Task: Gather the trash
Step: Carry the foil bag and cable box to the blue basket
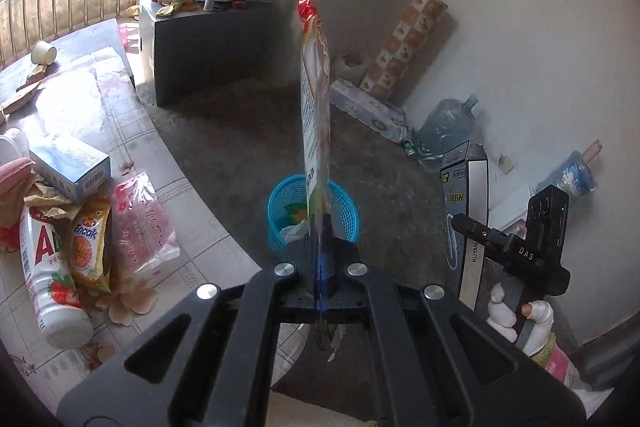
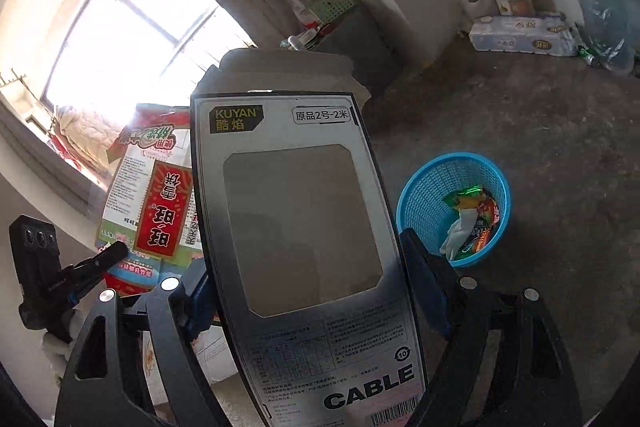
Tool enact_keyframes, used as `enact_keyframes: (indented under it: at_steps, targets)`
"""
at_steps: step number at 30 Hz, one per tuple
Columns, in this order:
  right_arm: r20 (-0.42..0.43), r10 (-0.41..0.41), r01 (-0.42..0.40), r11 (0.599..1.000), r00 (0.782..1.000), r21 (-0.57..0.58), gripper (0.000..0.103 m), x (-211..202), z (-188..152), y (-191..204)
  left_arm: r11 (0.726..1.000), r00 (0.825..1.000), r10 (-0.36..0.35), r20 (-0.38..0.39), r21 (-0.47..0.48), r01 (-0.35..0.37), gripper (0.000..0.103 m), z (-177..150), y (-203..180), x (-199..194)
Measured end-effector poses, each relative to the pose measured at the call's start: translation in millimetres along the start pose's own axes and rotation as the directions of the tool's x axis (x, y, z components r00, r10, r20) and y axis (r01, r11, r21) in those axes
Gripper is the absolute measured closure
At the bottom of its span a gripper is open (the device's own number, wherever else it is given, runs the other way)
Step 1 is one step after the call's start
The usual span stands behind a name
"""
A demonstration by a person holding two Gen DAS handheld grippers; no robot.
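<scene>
My left gripper (image 1: 322,227) is shut on a flat printed snack wrapper (image 1: 316,87), which stands edge-on straight out from the jaws. Beyond it on the floor stands a blue mesh basket (image 1: 280,199) holding several wrappers. My right gripper (image 2: 310,279) has its jaws wide apart, clamping the two sides of a black-and-silver cable box (image 2: 296,227). From this side the basket (image 2: 420,203) lies to the right of the box. The same wrapper (image 2: 152,195) and the left gripper (image 2: 112,251) show to the left. A gloved hand (image 1: 504,311) holds the right gripper's handle.
A tile-patterned table at left carries a white bottle (image 1: 48,267), an orange snack bag (image 1: 88,247), a pink plastic bag (image 1: 144,223), a blue box (image 1: 72,163) and a paper cup (image 1: 44,53). A cluttered dark cabinet (image 1: 200,51), a tissue pack (image 1: 368,107) and a water jug (image 1: 448,123) line the walls.
</scene>
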State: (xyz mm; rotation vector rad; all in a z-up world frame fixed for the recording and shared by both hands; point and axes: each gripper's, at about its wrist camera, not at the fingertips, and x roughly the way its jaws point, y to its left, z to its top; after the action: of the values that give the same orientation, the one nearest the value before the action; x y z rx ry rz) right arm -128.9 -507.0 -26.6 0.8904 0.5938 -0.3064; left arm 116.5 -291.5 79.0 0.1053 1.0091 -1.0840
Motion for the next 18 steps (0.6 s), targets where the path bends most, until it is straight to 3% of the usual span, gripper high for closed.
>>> enact_keyframes:
  at_steps: [4, 10, 14, 18]
  targets:
    - [-0.013, -0.008, 0.009, 0.998, 1.0, 0.057, 0.024, 7, -3, -31, 1.0, 0.984, 0.002, -0.179, -0.009, -0.003, 0.103, 26, -12, 86]
    - [-0.045, -0.016, 0.022, 0.991, 0.999, 0.131, 0.024, 27, -3, -71, 0.997, 0.923, 0.008, -0.384, -0.072, -0.038, 0.103, 44, -1, 222]
    - [-0.069, -0.039, 0.051, 0.984, 0.997, 0.171, 0.024, 37, -3, -96, 0.989, 0.881, -0.022, -0.472, -0.137, -0.049, 0.103, 46, 9, 297]
    - [-0.09, -0.064, 0.081, 0.975, 0.994, 0.208, 0.024, 46, -4, -119, 0.983, 0.863, 0.011, -0.505, -0.154, -0.102, 0.103, 38, 22, 353]
